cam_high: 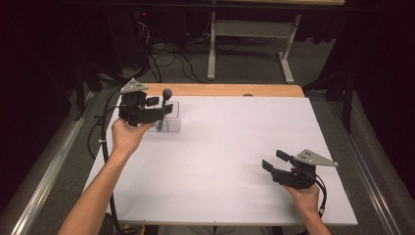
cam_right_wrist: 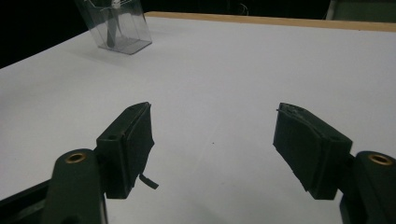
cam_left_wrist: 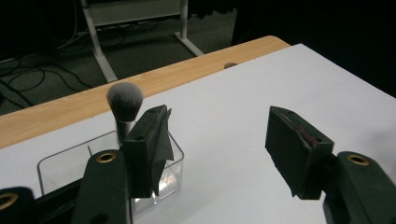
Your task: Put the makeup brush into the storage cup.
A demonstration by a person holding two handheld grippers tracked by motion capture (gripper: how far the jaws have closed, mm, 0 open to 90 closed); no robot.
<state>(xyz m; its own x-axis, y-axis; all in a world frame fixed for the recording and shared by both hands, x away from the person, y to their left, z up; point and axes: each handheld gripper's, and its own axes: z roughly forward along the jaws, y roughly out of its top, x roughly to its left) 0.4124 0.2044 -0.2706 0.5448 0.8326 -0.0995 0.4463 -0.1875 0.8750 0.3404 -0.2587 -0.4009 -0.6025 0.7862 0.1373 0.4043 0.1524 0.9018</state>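
Note:
A makeup brush point(cam_high: 167, 92) with a grey bristle head stands upright in a clear plastic container point(cam_high: 172, 123) at the far left of the white table. My left gripper point(cam_high: 160, 105) hovers just above and beside the container, open. In the left gripper view the brush point(cam_left_wrist: 124, 100) rises behind the left jaw, outside the gap, and nothing lies between the jaws of this gripper point(cam_left_wrist: 217, 126). My right gripper point(cam_high: 274, 160) rests low at the near right, open and empty, its jaws point(cam_right_wrist: 212, 121) wide apart over bare table. The container point(cam_right_wrist: 119, 28) sits far off in that view.
A white sheet point(cam_high: 230, 156) covers the table, with a wooden strip point(cam_high: 225, 90) along its far edge. Beyond it stand a metal table frame point(cam_high: 249, 39) and cables on the floor. Black cables trail from both grippers off the table's sides.

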